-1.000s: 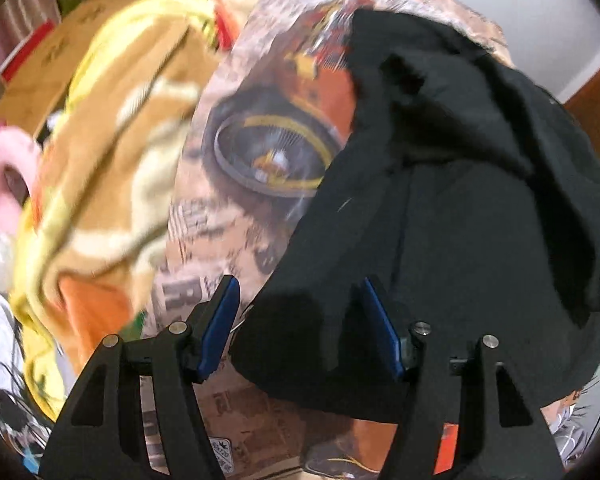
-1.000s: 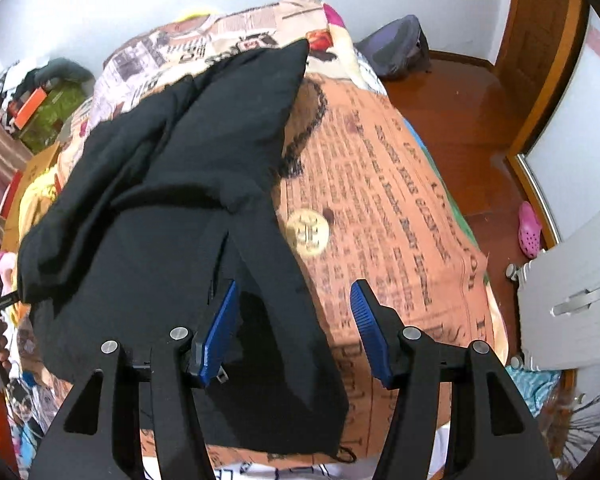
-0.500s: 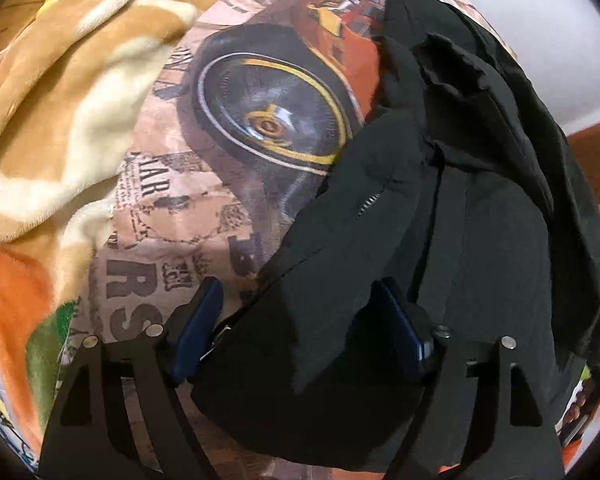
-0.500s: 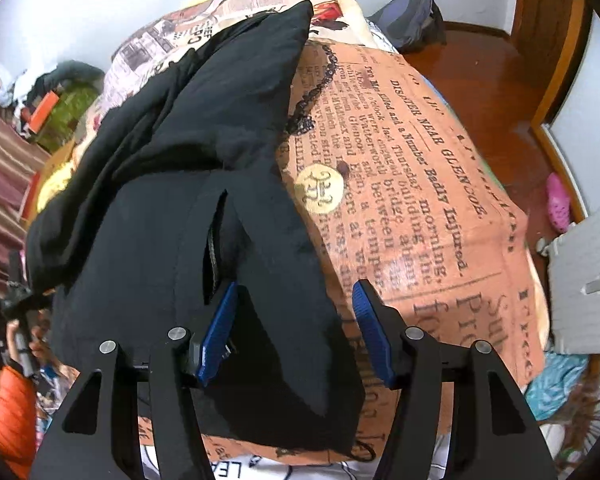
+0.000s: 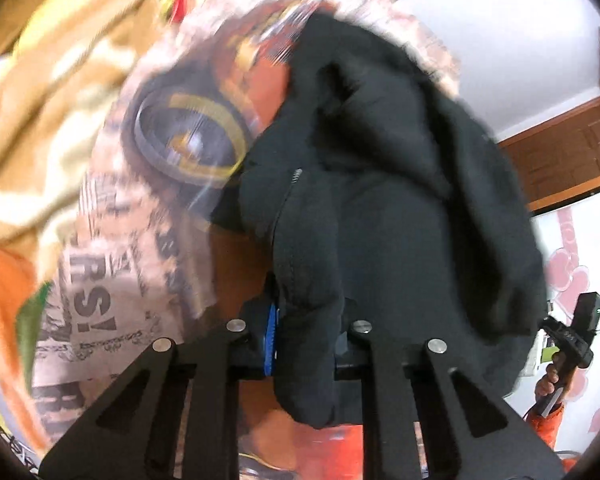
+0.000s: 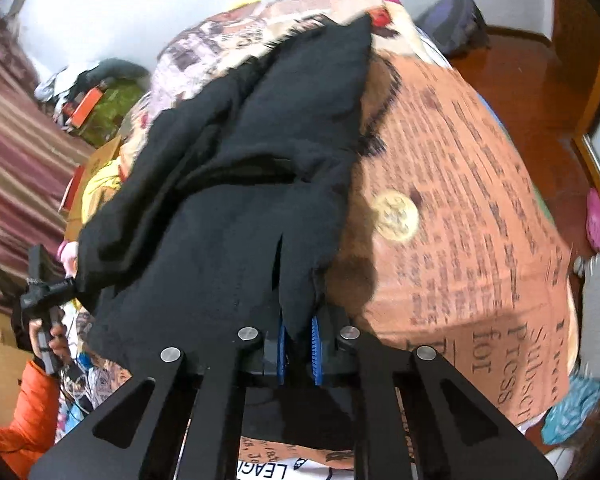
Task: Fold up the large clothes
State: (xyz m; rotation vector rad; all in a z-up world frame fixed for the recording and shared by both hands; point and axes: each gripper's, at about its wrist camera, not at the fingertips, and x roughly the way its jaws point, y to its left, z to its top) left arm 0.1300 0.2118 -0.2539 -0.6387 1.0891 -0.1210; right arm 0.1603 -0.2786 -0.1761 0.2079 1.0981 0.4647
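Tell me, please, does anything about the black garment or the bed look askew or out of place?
The black garment is bunched rather than flat: its far part lies crumpled in uneven ridges on the printed bedspread. Both grippers, left and right, have just closed on its near edge. Nothing looks torn or spilled.

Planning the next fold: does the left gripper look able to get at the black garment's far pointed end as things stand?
Probably not: the left gripper is shut on the black garment near hem, as is the right gripper; it must release first.

Left gripper (image 5: 306, 340) has just closed, pinching black cloth; right gripper (image 6: 299, 346) likewise, both angled downward.
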